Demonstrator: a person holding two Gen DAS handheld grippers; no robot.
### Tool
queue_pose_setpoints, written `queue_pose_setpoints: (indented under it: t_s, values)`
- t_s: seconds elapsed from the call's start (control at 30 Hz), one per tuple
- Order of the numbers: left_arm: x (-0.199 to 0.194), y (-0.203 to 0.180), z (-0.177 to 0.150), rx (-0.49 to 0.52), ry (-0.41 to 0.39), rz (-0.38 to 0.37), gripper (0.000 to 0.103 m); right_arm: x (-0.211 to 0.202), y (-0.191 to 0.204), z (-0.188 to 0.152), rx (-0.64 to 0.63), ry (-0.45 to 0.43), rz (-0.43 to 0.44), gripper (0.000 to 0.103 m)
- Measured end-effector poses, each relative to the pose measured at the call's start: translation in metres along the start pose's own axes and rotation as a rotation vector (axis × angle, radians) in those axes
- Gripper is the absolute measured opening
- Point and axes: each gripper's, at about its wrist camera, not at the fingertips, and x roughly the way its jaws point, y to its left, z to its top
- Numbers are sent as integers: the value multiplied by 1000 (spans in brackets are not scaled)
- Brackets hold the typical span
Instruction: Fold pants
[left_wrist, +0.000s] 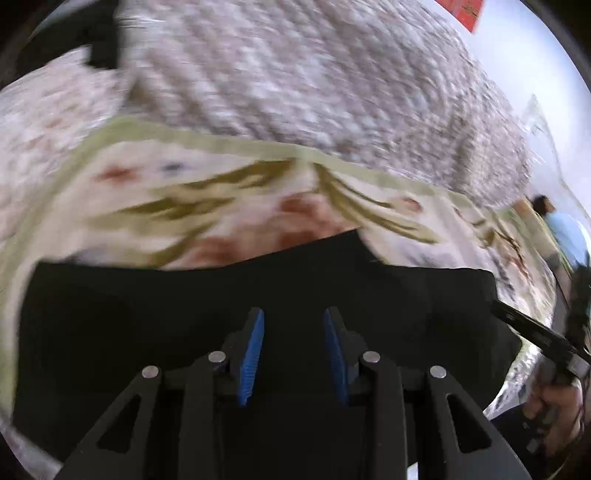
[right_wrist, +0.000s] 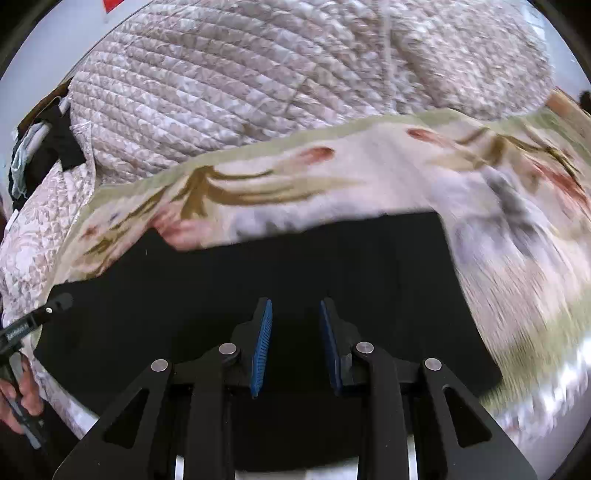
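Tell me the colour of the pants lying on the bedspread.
Plain black pants, no visible pattern. They show best in the right wrist view.

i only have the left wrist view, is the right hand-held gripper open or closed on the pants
Observer: Open. In the right wrist view the right hand-held gripper shows a clear gap between its blue pads, with nothing pinched.
Operator: what's under it
Observer: The black pants, lying flat on the floral sheet.
Operator: can you see my left one from that side
Observer: Yes, the left hand-held gripper shows at the pants' left edge, but its jaws are not readable from there. Its own camera shows the left hand-held gripper open over the pants.
Operator: anything behind the quilt on that side
Observer: Dark and pale clothes are heaped at the far left, beside the quilted cover.
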Motion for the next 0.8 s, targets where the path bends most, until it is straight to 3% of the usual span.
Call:
queue_pose_setpoints:
  t_s: [0.17,0.4,0.47,0.57,0.77,0.8]
  values:
    - [49,-36,25,43,66,-76,36,35,-8,24,-2,55,-91,27]
    - [101,-45,39,33,91,-21,36,55,-33,28,60,57,-151,27]
    - [103,-49,41,73,70,20,36,55,-33,30,60,51,-156,27]
    - [98,-47,44,65,83,12,36,50,-31,31,74,27,-139,27]
    - [45,-19,33,50,-3,70,36,25,-8,20,15,-54,-24,28]
    - [34,-9,27,34,-15,84,36,25,-1,16,0,-49,2,34]
